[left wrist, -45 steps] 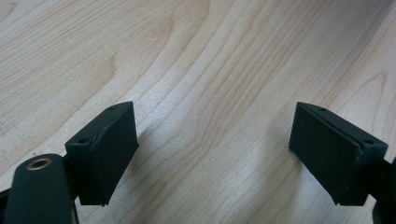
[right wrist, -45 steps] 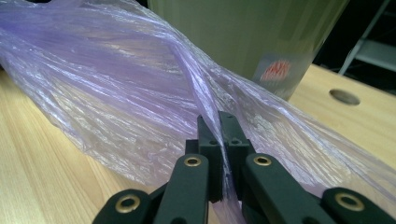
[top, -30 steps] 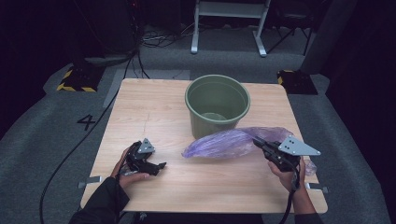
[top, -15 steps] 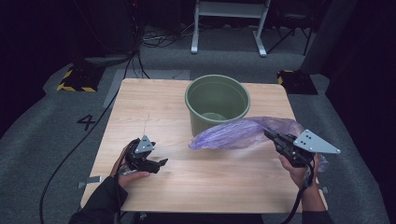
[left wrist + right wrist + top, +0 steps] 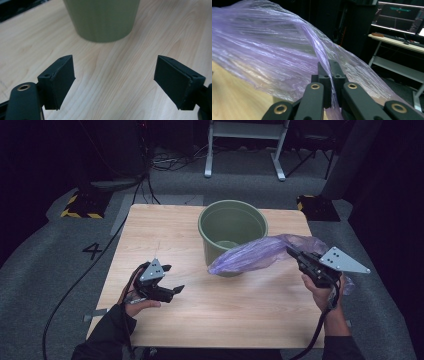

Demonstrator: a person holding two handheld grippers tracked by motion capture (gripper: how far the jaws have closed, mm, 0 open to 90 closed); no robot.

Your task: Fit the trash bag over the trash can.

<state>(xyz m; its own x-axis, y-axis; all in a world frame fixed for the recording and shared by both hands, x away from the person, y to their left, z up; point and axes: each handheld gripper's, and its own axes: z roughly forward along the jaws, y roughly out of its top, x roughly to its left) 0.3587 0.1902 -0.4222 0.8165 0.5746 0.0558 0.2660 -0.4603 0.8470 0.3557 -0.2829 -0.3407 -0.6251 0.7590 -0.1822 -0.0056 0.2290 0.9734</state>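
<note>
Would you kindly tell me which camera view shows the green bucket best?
The high view: the whole green bucket shows, open rim included, behind the purple bag. The left gripper view gives just its lower wall and base; the right gripper view gives none.

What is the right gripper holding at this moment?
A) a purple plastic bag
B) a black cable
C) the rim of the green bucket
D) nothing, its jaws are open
A: the right gripper has its jaws shut on the purple plastic bag, lifted above the table beside the green bucket.
</note>
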